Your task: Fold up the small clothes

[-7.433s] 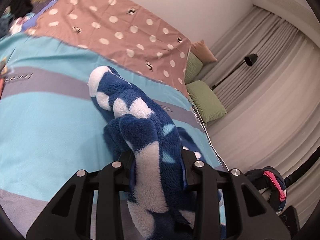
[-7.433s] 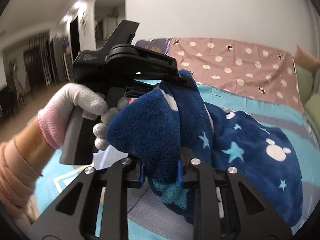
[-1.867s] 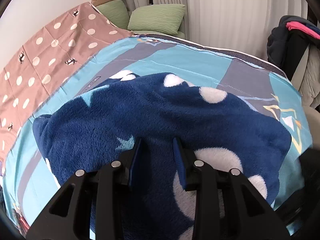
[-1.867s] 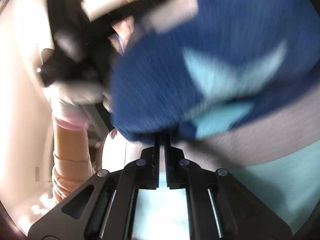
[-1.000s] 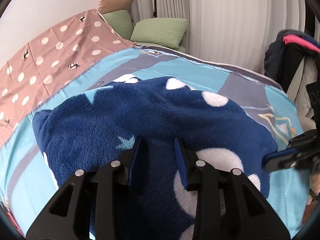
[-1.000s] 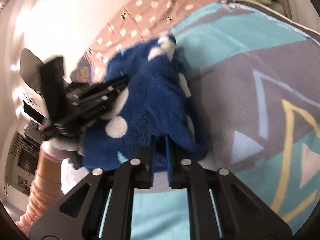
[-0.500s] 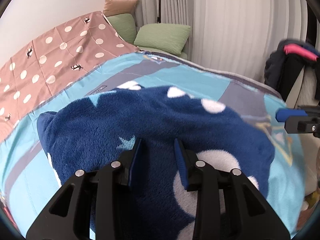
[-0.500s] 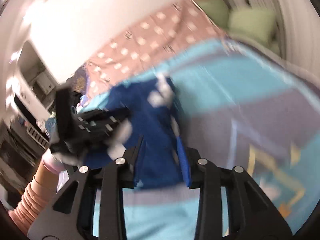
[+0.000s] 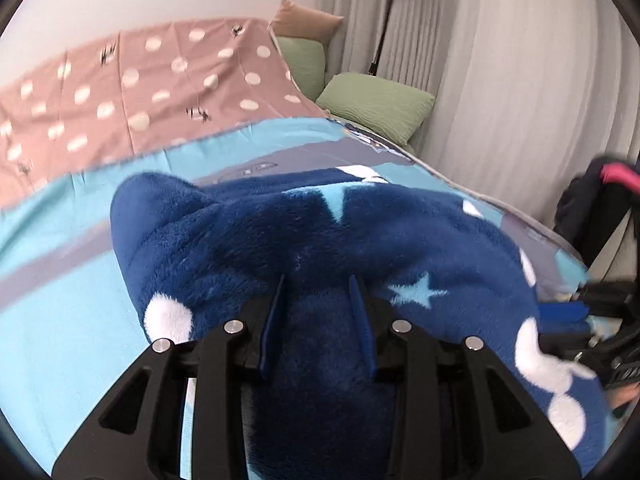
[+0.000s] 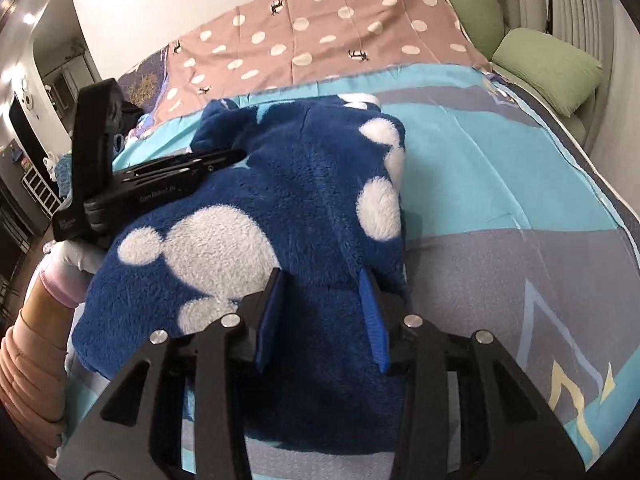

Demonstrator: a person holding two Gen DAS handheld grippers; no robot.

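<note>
A folded navy fleece garment [image 10: 304,200], dotted with white blobs and pale blue stars, lies on the bed's blue and grey cover [image 10: 500,184]. It spreads out straight ahead of both grippers and runs back under them.

The left gripper [image 9: 318,288] has its jaws part open, with a ridge of fleece rising between the blue pads; whether the pads actually press on it I cannot tell. From the right wrist view this gripper lies low over the far left part of the garment, held by a gloved hand [image 10: 76,258] with a peach sleeve [image 10: 28,364] behind it.

The right gripper [image 10: 320,284] stands part open over the near edge of the garment, the fleece between its fingers but not pinched.

Beyond the garment, away from both grippers, a pink spotted sheet [image 10: 320,36] covers the far side of the bed, with green pillows [image 10: 548,68] at the far right by the curtain [image 9: 520,80].
</note>
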